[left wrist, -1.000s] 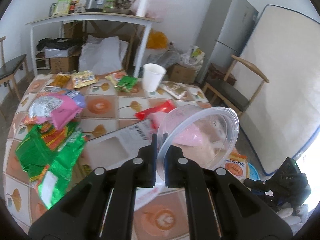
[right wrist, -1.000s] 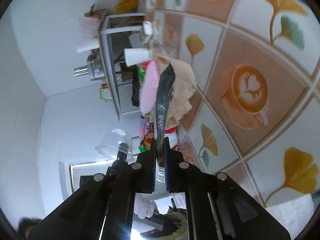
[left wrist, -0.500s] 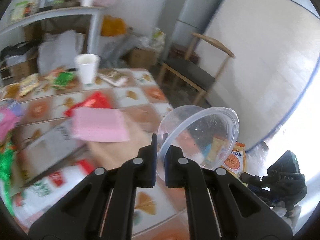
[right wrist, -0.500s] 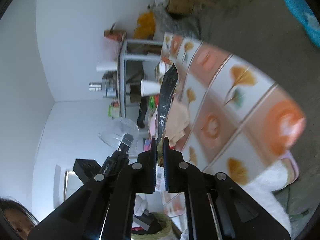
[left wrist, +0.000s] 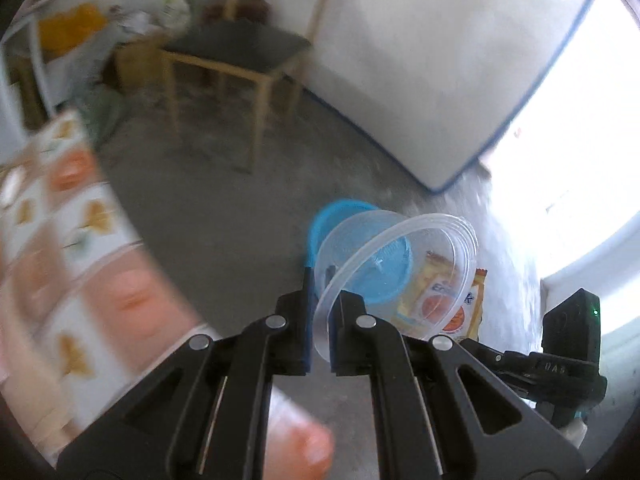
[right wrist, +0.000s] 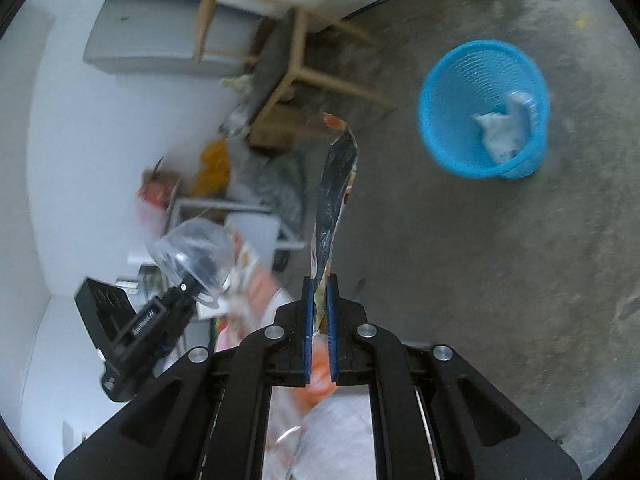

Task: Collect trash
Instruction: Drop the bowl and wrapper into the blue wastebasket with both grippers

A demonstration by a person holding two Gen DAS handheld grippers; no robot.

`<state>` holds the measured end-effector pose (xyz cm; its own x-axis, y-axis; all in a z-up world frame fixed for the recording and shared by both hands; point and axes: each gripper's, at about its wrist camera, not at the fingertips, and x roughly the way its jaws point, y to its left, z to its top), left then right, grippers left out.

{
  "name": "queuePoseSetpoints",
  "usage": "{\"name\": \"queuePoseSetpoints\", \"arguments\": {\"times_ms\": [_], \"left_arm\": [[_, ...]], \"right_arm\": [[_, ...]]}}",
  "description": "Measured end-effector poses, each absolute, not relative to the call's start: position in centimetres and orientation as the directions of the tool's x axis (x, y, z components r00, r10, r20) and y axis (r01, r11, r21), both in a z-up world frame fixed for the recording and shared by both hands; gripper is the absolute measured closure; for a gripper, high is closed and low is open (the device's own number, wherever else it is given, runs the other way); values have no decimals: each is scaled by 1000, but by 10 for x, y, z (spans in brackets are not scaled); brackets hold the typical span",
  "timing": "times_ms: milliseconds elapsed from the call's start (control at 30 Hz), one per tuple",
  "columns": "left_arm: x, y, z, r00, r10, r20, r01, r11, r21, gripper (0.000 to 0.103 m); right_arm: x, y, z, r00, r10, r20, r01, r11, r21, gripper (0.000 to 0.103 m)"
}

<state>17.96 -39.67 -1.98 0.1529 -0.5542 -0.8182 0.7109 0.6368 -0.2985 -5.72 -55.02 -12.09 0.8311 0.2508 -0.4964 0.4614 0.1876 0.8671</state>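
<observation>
Left wrist view: the left tool is clenched on the rim of a clear round plastic bowl, held tilted above the grey concrete floor, with a blue mesh plastic wastebasket seen behind it and an orange snack packet lying beside. At left, the tiled desk edge is blurred. From the right wrist, the right tool grips a dark crinkled foil wrapper, standing upright; the wastebasket, well apart, holds crumpled white paper. A wooden chair stands near.
</observation>
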Motion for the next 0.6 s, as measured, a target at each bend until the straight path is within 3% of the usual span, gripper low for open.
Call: {"name": "queuePoseSetpoints", "arguments": {"times_ms": [200,233,300,333,367,467,600], "left_arm": [[182,-506,-63,28,-498,-867,734,599,-320,98],[186,-528,-73,23,-483,-875,732,604,-314,95],[192,-554,-88,27,-468,-883,723,619,-306,63],[194,-559,-94,29,-466,-884,721,622,-304,42],[197,-563,-101,46,-461,-886,718,632,-292,43],[198,-560,-111,45,-462,-886,717,632,-294,42],[207,-533,-102,65,-523,-850,699,632,-336,41]], "right_arm": [[-50,-601,-155,813,190,-551,533,141,834,96],[-42,-613,-163,807,188,-560,542,140,828,92],[-25,-634,-181,781,174,-600,579,159,800,72],[-19,-640,-191,775,169,-609,592,144,793,52],[-18,-651,-207,758,147,-636,624,123,772,47],[-27,-669,-250,711,108,-695,694,55,718,47],[-46,-660,-279,707,97,-700,704,0,710,47]]}}
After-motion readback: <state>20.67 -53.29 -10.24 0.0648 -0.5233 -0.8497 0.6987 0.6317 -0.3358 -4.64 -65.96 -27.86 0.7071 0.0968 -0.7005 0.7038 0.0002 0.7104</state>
